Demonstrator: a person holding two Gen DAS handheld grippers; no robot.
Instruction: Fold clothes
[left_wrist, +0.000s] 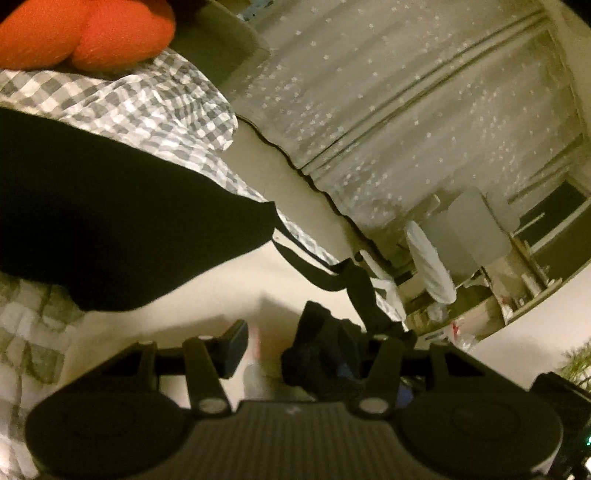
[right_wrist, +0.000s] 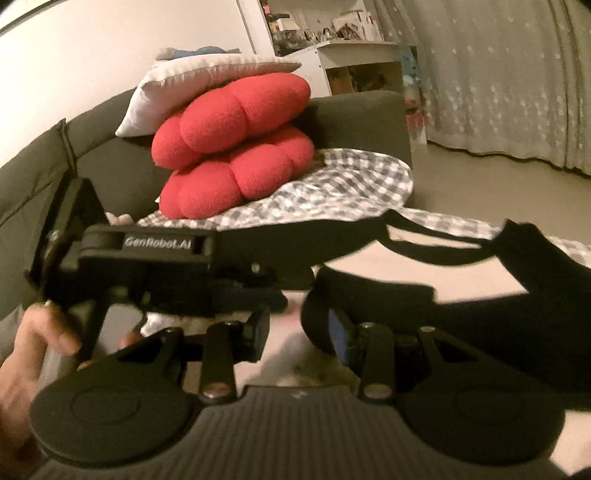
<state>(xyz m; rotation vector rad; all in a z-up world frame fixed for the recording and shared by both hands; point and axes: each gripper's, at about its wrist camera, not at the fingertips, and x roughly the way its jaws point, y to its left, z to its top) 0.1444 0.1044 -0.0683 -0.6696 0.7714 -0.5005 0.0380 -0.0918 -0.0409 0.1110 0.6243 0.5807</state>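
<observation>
A black garment with thin straps (left_wrist: 110, 206) hangs in the air above the checkered bed cover (left_wrist: 155, 107). In the left wrist view my left gripper (left_wrist: 273, 350) stands open, with a bunch of the black cloth (left_wrist: 325, 354) draped over its right finger. In the right wrist view my right gripper (right_wrist: 295, 332) is open too, and a black strap loop (right_wrist: 369, 291) hangs over its right finger. The rest of the garment (right_wrist: 535, 295) spreads to the right. My left gripper's body (right_wrist: 147, 258) shows close in front, held by a hand (right_wrist: 33, 343).
Two red cushions (right_wrist: 236, 147) and a white pillow (right_wrist: 207, 81) lie on a dark sofa (right_wrist: 354, 122). A pale starred curtain (left_wrist: 406, 110) hangs over the floor. White shelves (right_wrist: 354, 62) stand behind the sofa.
</observation>
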